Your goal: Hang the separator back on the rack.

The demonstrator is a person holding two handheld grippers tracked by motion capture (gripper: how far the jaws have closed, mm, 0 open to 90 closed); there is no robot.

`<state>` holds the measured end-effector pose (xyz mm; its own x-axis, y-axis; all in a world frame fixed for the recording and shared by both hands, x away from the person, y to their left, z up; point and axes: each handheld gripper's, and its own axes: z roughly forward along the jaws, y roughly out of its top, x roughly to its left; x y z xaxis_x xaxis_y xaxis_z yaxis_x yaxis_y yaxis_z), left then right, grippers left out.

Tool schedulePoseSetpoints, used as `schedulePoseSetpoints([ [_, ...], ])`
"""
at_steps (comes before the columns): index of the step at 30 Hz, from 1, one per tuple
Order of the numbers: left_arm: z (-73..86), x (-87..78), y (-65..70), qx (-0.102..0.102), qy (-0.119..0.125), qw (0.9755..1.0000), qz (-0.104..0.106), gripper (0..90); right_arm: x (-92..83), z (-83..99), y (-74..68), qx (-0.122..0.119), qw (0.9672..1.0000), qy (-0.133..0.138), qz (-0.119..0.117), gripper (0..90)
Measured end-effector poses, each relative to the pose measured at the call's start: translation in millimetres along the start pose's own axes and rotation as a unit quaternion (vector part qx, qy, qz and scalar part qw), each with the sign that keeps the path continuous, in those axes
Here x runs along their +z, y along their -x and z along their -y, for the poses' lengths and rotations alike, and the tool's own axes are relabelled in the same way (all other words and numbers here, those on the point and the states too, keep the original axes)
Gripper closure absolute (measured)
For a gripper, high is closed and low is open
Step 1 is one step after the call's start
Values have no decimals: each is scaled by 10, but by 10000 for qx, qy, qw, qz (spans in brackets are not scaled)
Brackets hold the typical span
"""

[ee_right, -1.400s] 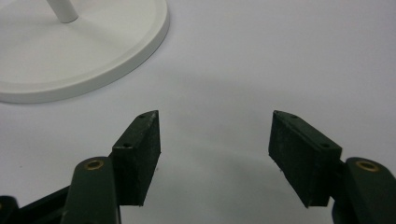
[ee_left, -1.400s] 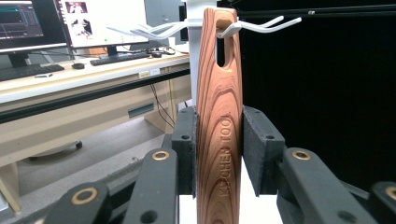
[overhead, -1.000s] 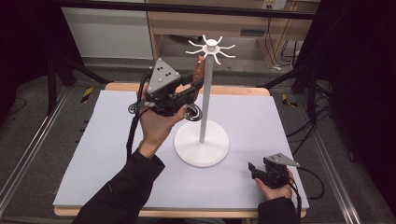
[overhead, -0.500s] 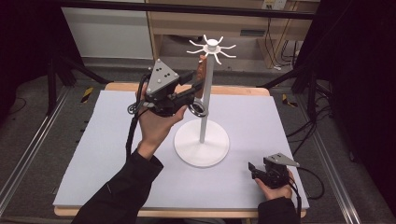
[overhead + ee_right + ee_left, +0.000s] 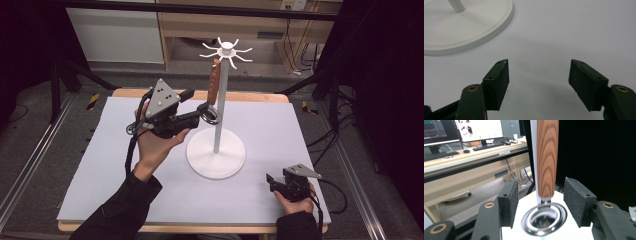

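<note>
Left of the white stand (image 5: 218, 150), the left gripper (image 5: 206, 111) is held level above the pale table (image 5: 100, 190). Its jaws have just been opening and now stand apart on either side of a wooden-handled utensil (image 5: 547, 157), touching neither side. The utensil hangs upright from a hook at the top of the stand, its round metal head (image 5: 544, 218) lowest. Near the right front corner, the right gripper (image 5: 272, 181) rests low, jaws wide open and empty.

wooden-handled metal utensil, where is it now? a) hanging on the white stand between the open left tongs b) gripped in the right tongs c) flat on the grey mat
a: the wooden-handled metal utensil hangs along the white stand, left tongs open around it, pads clear of it.
</note>
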<state>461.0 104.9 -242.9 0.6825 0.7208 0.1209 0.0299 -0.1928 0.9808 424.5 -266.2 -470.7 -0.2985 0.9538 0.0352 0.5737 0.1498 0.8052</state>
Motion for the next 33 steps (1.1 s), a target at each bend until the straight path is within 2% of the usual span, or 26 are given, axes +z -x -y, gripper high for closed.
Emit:
schedulePoseSetpoints([
  [3, 70, -39, -14, -9, -57, 10000, 25, 435, -1, 1, 7, -7, 10000, 16, 21, 328],
  [6, 233, -119, -52, -2, -183, 9998, 34, 417, -1, 3, 8, -11, 10000, 6, 27, 324],
  [9, 323, -156, -75, -88, -268, 9996, 58, 404, -2, 4, 6, 2, 10000, -5, 19, 321],
  [11, 420, -191, -105, -117, -341, 9993, 56, 397, -1, 5, 5, -1, 10000, -11, 24, 319],
  [12, 535, -228, -140, -214, -371, 9990, 86, 392, 0, 8, 2, -9, 10000, -19, 36, 317],
  [13, 535, -228, -140, -214, -371, 9990, 86, 389, 0, 8, 2, -9, 10000, -19, 36, 317],
  [14, 605, -245, -165, -249, -437, 9987, 86, 389, 0, 9, 2, -11, 10000, -20, 38, 316],
  [16, 760, -277, -216, -305, -576, 9979, -4, 381, 8, 11, 3, -25, 10000, -25, 56, 314],
  [17, 760, -277, -216, -305, -576, 9979, -4, 378, 8, 12, 4, -40, 10000, -29, 55, 313],
  [18, 873, -302, -254, -390, -660, 9970, -46, 378, 9, 13, 3, -48, 10000, -28, 51, 313],
  [24, 1202, -365, -358, -472, -1041, 9932, -239, 365, 12, 19, -2, -21, 10000, -39, 71, 307],
  [26, 1252, -379, -373, -465, -1110, 9924, -259, 356, 4, 21, -8, 39, 10000, -56, 51, 307],
  [27, 1353, -413, -404, -482, -1204, 9911, -305, 352, 3, 22, -4, 23, 10000, -54, 63, 306],
  [32, 1605, -521, -484, -546, -1468, 9866, -456, 340, 8, 31, 2, 3, 9999, -66, 93, 302],
  [33, 1605, -521, -484, -546, -1468, 9866, -456, 337, 8, 31, 2, 3, 9999, -66, 93, 302],
])
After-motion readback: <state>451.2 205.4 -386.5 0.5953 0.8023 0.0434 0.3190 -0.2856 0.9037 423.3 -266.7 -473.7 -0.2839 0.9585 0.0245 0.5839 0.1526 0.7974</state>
